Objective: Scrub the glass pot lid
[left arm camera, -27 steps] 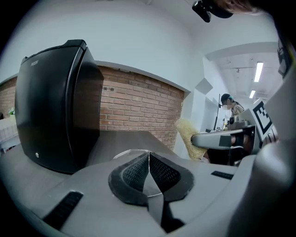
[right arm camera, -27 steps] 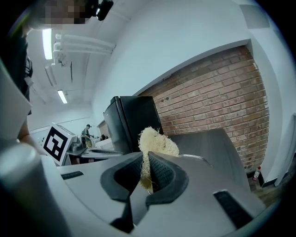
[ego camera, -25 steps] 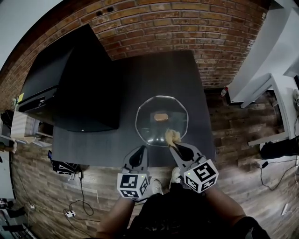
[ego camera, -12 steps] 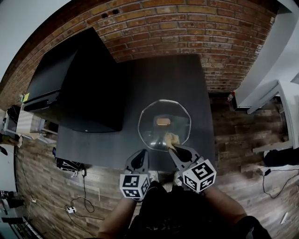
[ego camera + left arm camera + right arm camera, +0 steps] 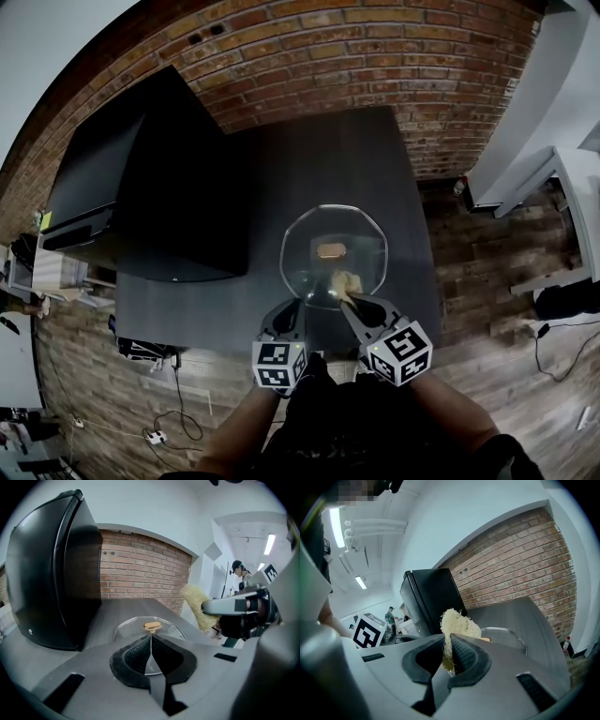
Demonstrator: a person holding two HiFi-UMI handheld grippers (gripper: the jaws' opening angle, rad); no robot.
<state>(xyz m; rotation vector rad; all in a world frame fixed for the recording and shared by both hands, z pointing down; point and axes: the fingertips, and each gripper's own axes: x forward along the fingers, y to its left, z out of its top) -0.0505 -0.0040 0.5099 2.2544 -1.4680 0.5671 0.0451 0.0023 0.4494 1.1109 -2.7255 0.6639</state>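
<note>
The glass pot lid [image 5: 334,255] lies on the dark table [image 5: 319,159], its gold knob [image 5: 331,250] on top. My left gripper [image 5: 287,313] is at the lid's near-left rim, and in the left gripper view [image 5: 151,637] its jaws look shut on that rim, with the knob [image 5: 151,626] just beyond. My right gripper [image 5: 351,300] is shut on a pale fibrous scrubber [image 5: 345,281] that rests over the lid's near edge. In the right gripper view [image 5: 449,641] the scrubber [image 5: 457,625] sticks up from the jaws, and the lid [image 5: 506,637] lies behind.
A large black appliance [image 5: 159,178] takes up the table's left part, close to the lid. A brick wall [image 5: 375,56] runs behind the table. The table's front edge is just under my grippers, with wooden floor and cables [image 5: 173,412] below.
My left gripper has moved forward to the lid's near-left rim. The right gripper and its scrubber have stayed at the lid's near edge.
</note>
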